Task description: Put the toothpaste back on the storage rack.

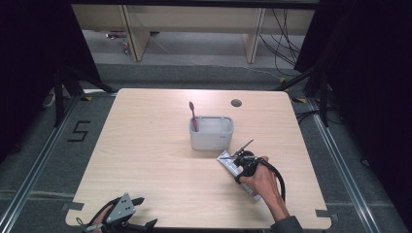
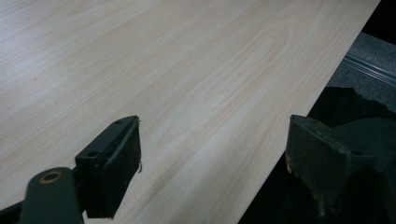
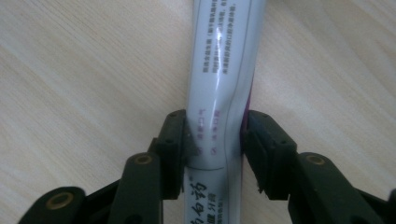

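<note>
A white toothpaste tube (image 3: pixel 224 56) with printed text lies flat on the wooden table (image 1: pixel 155 160), right of centre near the front. My right gripper (image 3: pixel 215 135) points down over it, and both black pads press on the tube's sides, denting it slightly. From above, the right gripper (image 1: pixel 237 164) and the hand cover most of the tube (image 1: pixel 226 158). My left gripper (image 1: pixel 145 212) rests at the table's front left corner. Its jaws stand wide apart over bare wood, with nothing between them, and the left gripper (image 2: pixel 215 140) has one jaw past the table edge.
A grey holder (image 1: pixel 211 141) stands mid-table just behind the tube, with a red toothbrush (image 1: pixel 193 114) upright in its left end. A round cable hole (image 1: pixel 236 103) sits near the far edge. Dark floor and rails surround the table.
</note>
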